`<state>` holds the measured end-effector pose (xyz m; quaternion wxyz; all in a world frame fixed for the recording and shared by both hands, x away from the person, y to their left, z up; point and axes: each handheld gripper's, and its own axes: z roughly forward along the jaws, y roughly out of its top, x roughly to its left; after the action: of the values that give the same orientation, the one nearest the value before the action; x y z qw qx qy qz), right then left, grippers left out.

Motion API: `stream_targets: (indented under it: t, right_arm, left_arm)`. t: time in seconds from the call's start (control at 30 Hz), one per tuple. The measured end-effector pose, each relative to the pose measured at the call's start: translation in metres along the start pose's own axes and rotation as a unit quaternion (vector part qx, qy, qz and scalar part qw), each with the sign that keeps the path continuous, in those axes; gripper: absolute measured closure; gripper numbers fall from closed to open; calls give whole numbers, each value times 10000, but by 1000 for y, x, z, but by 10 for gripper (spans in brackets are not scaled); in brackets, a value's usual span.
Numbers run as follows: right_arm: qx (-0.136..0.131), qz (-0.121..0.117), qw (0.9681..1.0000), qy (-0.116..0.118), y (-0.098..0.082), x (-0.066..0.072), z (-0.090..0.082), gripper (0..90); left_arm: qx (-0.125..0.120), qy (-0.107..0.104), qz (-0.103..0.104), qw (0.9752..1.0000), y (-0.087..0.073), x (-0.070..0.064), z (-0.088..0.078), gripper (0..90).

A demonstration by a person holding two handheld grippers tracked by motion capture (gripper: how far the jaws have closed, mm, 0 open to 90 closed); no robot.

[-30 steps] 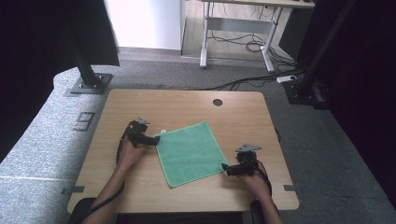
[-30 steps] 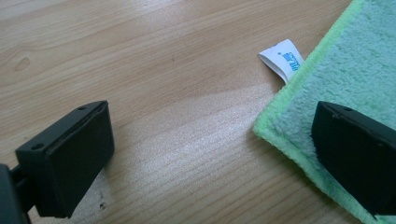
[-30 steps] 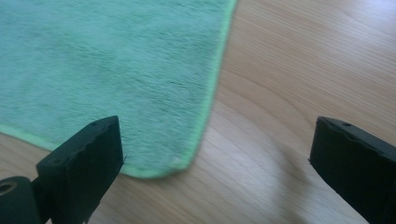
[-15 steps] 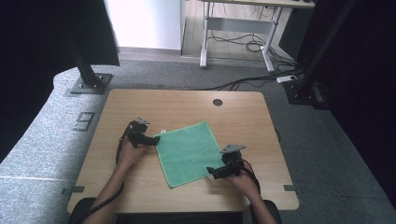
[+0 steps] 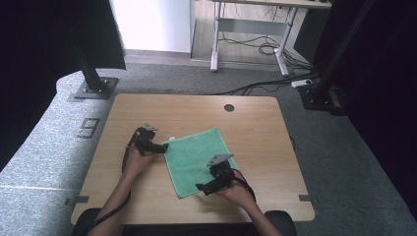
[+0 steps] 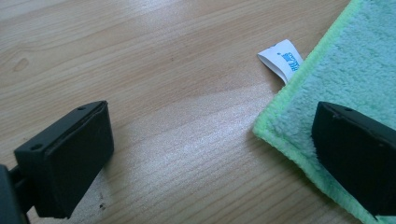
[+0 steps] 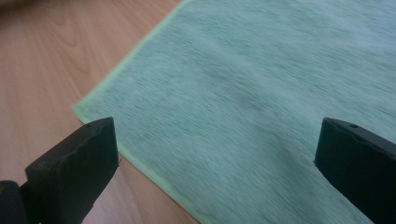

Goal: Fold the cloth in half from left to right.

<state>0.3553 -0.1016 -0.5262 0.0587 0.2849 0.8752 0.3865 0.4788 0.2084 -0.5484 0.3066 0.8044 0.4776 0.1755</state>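
In the high view, the green cloth (image 5: 196, 158) lies flat and skewed on the wooden table (image 5: 255, 123), its near corner pointing toward the person. The right gripper (image 5: 205, 187) has moved in from the cloth's right edge over the last second and now hovers over the near corner, while the left gripper (image 5: 163, 146) has stayed put at the cloth's far left corner. That shift suggests both corners of the left side are about to be pinched, likely to start a fold. In the left gripper view, the jaws stand wide apart with nothing between them; one jaw sits over bare wood and the other over the cloth (image 6: 345, 74), so they straddle its corner. A small white care tag (image 6: 281, 58) sticks out from the light green hem just beyond. The pile looks soft, thick and clean. In the right gripper view, somewhat blurred by motion, the jaws are likewise spread wide and hold nothing; the cloth (image 7: 261, 93) spreads smooth beneath them, its hemmed near corner just beside the left-hand jaw.
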Motion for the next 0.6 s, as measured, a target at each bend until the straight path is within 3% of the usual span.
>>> stream_targets:
  t: [0.27, 0.6]
  right_arm:
    - [82, -255, 9987, 441, 15, 23, 20, 0]
    - [229, -463, 9953, 820, 27, 51, 37, 238]
  left_arm:
    - [-21, -13, 10, 10000, 0, 0, 1, 4]
    - [-58, -88, 83, 9999, 0, 0, 0, 31]
